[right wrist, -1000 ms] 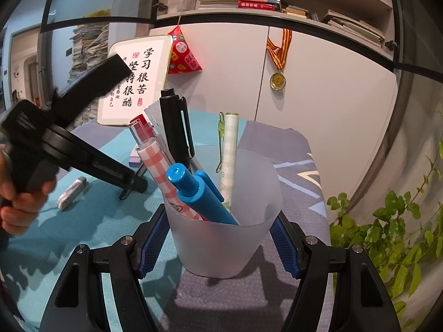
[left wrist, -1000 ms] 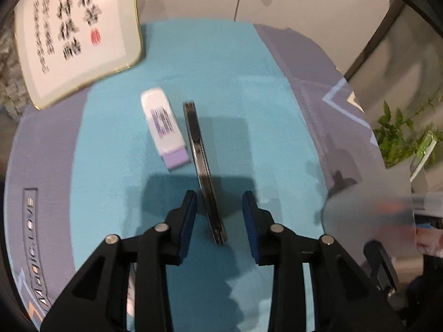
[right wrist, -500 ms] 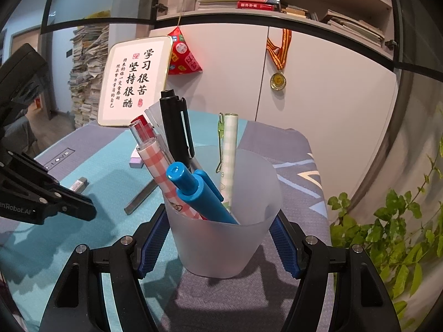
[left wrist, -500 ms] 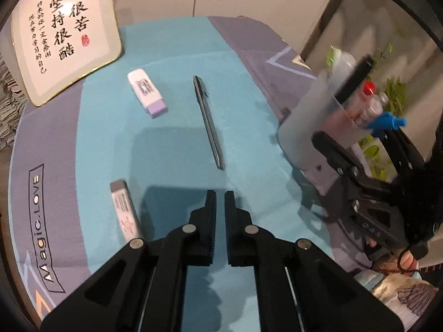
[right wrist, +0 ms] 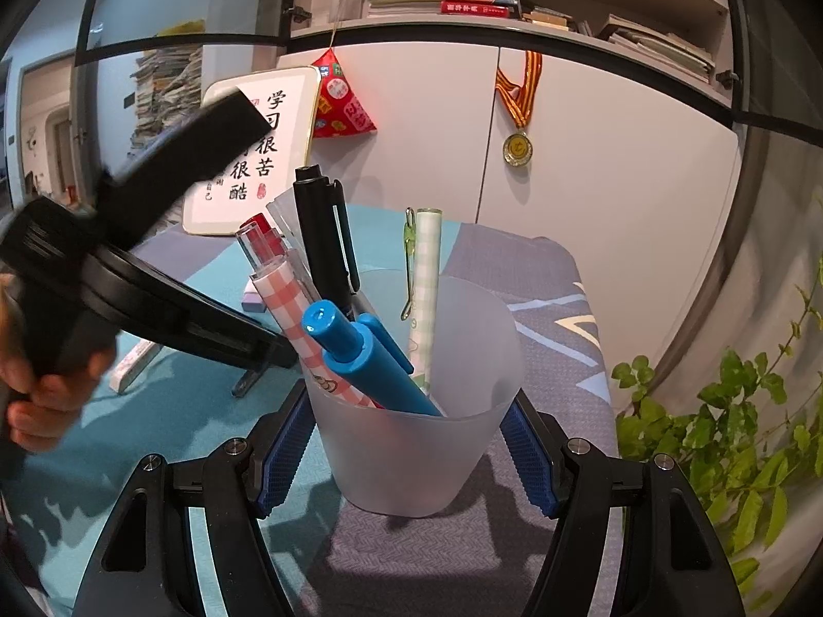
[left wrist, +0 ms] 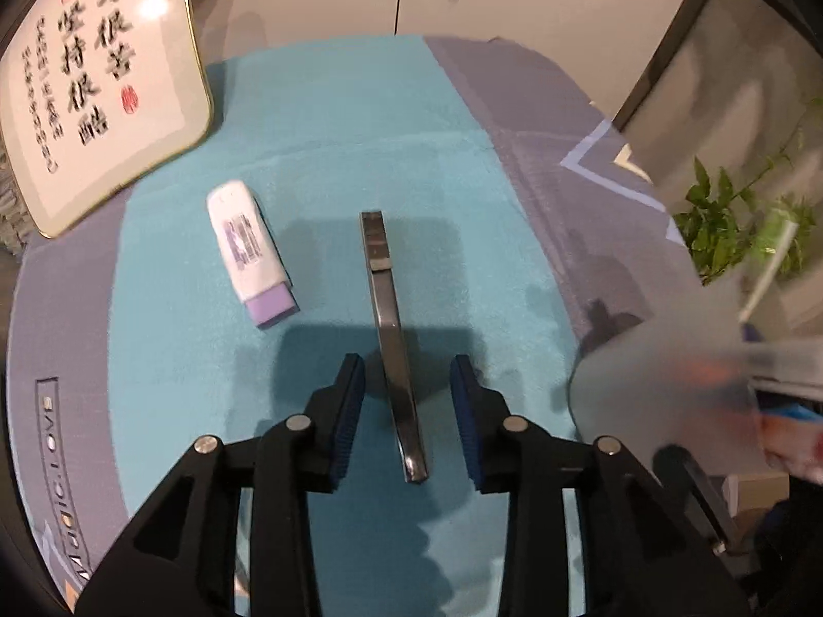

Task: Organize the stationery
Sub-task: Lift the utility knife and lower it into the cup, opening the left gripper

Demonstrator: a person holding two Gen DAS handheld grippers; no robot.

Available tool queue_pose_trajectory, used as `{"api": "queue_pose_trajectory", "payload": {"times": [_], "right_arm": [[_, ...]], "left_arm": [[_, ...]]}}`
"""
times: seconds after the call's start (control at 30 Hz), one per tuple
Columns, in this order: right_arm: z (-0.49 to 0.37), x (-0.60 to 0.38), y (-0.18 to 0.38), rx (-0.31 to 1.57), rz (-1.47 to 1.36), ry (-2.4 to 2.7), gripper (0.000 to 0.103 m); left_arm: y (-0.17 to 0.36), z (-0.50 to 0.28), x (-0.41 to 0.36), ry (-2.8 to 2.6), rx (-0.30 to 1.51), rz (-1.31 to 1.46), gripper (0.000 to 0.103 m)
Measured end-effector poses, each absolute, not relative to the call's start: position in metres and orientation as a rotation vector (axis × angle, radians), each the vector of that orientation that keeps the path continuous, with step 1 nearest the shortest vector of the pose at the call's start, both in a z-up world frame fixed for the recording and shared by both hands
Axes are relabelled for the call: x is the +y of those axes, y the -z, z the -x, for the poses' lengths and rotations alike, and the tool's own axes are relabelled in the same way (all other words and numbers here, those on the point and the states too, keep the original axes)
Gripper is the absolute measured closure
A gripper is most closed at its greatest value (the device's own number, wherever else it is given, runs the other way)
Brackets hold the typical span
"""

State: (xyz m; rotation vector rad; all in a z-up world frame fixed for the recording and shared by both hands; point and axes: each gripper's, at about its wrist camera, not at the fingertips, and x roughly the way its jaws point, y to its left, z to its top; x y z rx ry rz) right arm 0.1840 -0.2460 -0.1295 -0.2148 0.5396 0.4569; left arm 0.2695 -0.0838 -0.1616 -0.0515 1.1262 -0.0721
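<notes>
Black plastic left gripper [left wrist: 407, 391] and right gripper [right wrist: 410, 455], blue ribbed pads, silver screws

Framed white calligraphy board [right wrist: 257, 154] leaning against the cabinet: black brush characters, of which 学习很苦 can be read in one column, with 很酷 ending the next; a smaller column beside them is illegible. Grey border of the table mat [left wrist: 49, 427]: outlined word ending "LOVE". Eraser sleeve [left wrist: 242, 241]: a barcode, its digits unreadable.

Frosted translucent plastic cup [right wrist: 411, 463], matt. Dark pen [left wrist: 393, 349] glossy, maybe metal, view blurred. Teal desk mat [left wrist: 319, 154] matt, woven cloth. Eraser [left wrist: 249, 252] in smooth paper sleeve. Gripper pads [right wrist: 280, 457] blue, ribbed rubbery.
</notes>
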Motion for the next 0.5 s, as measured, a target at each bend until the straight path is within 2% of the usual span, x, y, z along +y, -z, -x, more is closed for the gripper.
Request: {"api": "queue_pose_trajectory", "payload": {"times": [0.03, 0.3, 0.5], "right_arm": [[-0.184, -0.246, 0.13, 0.539, 0.214, -0.457, 0.032], [-0.185, -0.247, 0.13, 0.54, 0.214, -0.458, 0.032], [-0.185, -0.245, 0.131, 0.54, 0.221, -0.452, 0.032]], "left_arm": [[0.161, -0.269, -0.083, 0.068, 1.119, 0.045, 0.095], [0.141, -0.216, -0.076, 0.169, 1.119, 0.044, 0.094], [0.139, -0.169, -0.076, 0.247, 1.192, -0.002, 0.094]]}}
